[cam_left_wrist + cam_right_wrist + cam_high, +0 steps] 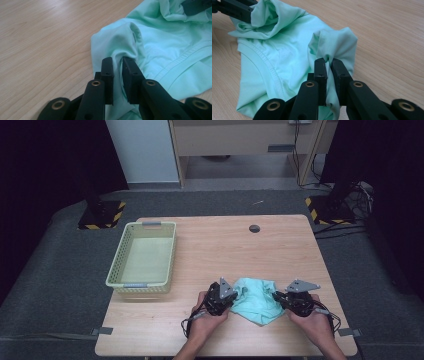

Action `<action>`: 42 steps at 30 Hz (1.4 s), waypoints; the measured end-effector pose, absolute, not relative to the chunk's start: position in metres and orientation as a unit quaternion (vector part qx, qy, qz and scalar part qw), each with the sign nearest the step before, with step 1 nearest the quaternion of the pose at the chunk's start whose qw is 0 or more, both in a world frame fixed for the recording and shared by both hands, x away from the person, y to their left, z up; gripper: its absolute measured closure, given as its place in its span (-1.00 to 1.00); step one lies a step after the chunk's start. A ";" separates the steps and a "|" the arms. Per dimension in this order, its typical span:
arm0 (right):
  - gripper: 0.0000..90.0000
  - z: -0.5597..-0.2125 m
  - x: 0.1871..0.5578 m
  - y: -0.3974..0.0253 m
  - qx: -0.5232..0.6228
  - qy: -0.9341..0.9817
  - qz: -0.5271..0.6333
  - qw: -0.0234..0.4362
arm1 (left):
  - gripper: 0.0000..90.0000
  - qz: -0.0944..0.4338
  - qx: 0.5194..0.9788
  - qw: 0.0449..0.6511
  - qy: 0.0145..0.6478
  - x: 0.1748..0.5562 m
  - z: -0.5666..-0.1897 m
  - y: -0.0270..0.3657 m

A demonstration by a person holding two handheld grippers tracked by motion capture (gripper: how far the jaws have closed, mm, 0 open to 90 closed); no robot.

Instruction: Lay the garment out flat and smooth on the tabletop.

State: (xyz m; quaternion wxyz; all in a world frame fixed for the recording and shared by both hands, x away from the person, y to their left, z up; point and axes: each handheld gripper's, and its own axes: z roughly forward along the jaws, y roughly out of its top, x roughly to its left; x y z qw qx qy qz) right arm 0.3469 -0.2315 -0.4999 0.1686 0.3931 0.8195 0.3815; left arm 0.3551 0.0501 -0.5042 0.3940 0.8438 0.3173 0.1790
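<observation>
Left tool [231,296] pinches the mint garment [256,301]; right tool [278,298] pinches its opposite edge.

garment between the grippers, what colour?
Plain mint green, no pattern. The garment shows best in the right gripper view.

Place: I'm working in a lab-like test room.
Signs: black curtains around my wooden table [210,245], grey carpet [60,275], hazard-striped stand bases [102,216], loose cables [357,195] on the floor.
Behind: a plain desk [240,140] and a pale panel [142,150].
</observation>
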 end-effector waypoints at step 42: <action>0.55 -0.512 0.355 -0.285 0.467 0.779 0.386 0.160 | 0.58 0.197 0.819 0.390 0.371 0.367 -0.506 0.096</action>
